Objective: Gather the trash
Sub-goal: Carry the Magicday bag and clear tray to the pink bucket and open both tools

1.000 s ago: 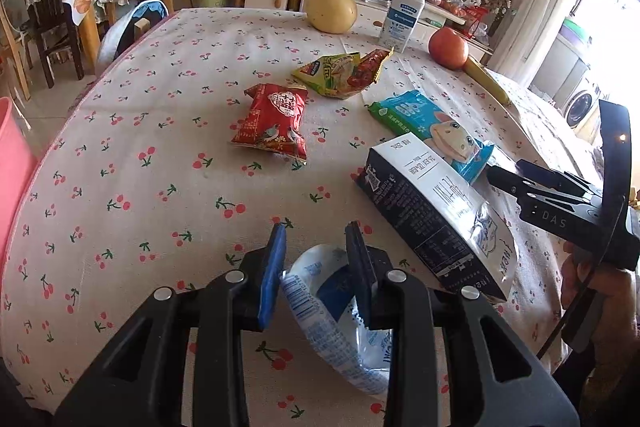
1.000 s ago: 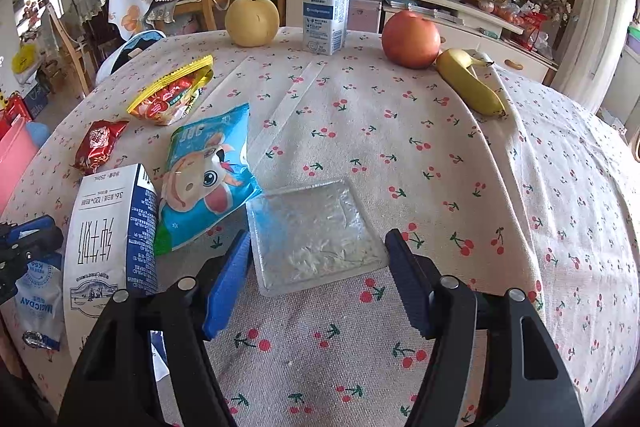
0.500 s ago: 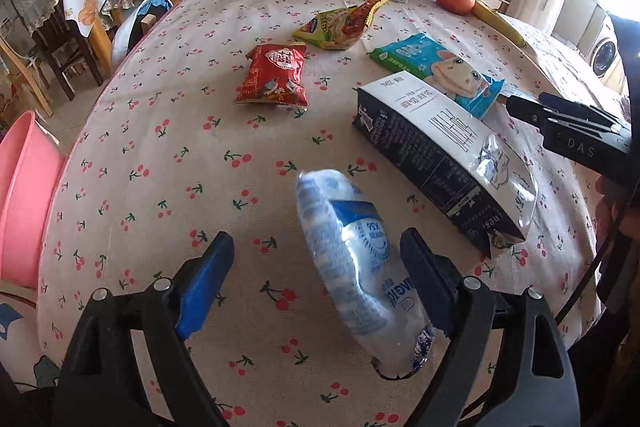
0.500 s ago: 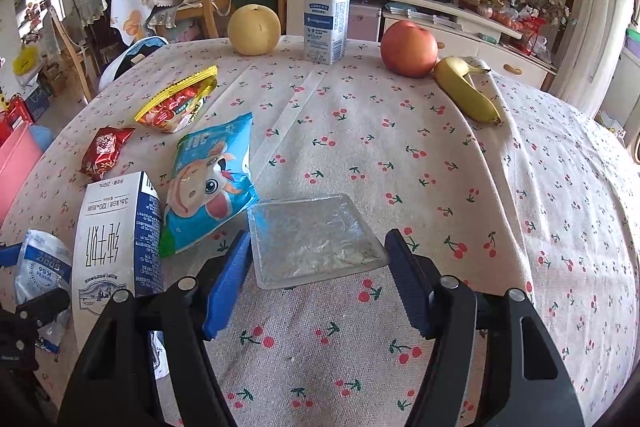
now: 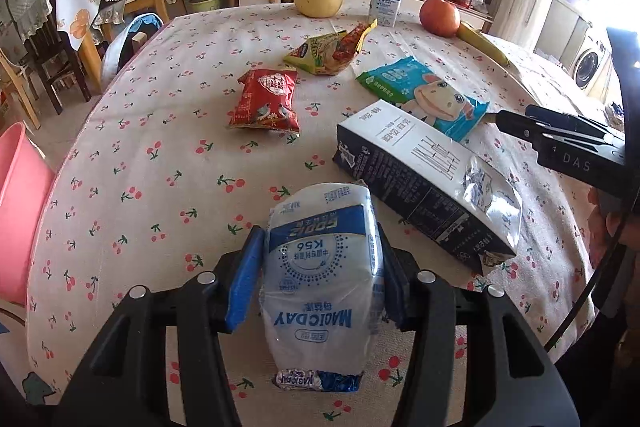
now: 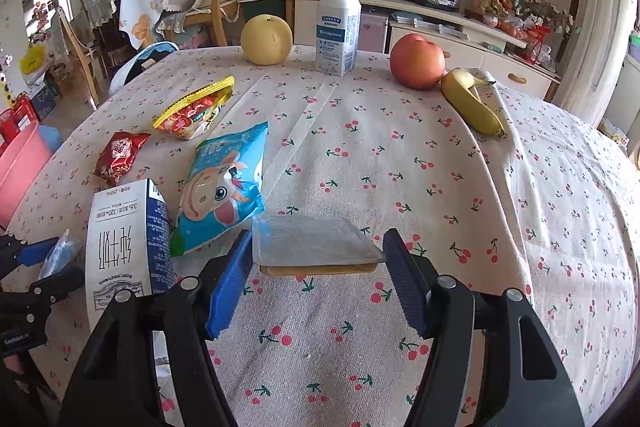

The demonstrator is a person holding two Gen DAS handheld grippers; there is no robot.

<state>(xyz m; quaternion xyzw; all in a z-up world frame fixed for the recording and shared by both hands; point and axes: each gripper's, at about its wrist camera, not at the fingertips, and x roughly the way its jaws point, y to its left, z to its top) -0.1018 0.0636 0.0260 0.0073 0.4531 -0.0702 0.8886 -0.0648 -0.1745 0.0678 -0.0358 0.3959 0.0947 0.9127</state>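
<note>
Both tongs closed on trash over cherry-print tablecloth [image 5: 132, 163].

Left gripper [image 5: 318, 275] clamped on white-and-blue plastic pouch [image 5: 322, 267], blue pads pressed to both sides, pouch end-on between fingers, sealed end toward camera. Right gripper [image 6: 318, 267] pinching clear flat tray [image 6: 312, 241] at its two near corners, tray tilted, near edge showing a yellowish underside, off the cloth. Just beyond left gripper: milk carton [image 5: 424, 183] lying on its side, foil end torn open. Past it, blue cartoon wrapper [image 5: 424, 95], red snack bag [image 5: 266, 99], yellow-green snack bag [image 5: 328, 51], all flat on cloth. Far edge of table: pear [image 6: 266, 39], white bottle [image 6: 338, 27] upright, apple [image 6: 416, 61], banana [image 6: 472, 103] touching apple. Pink tub [image 5: 20, 211] beside table at left.
</note>
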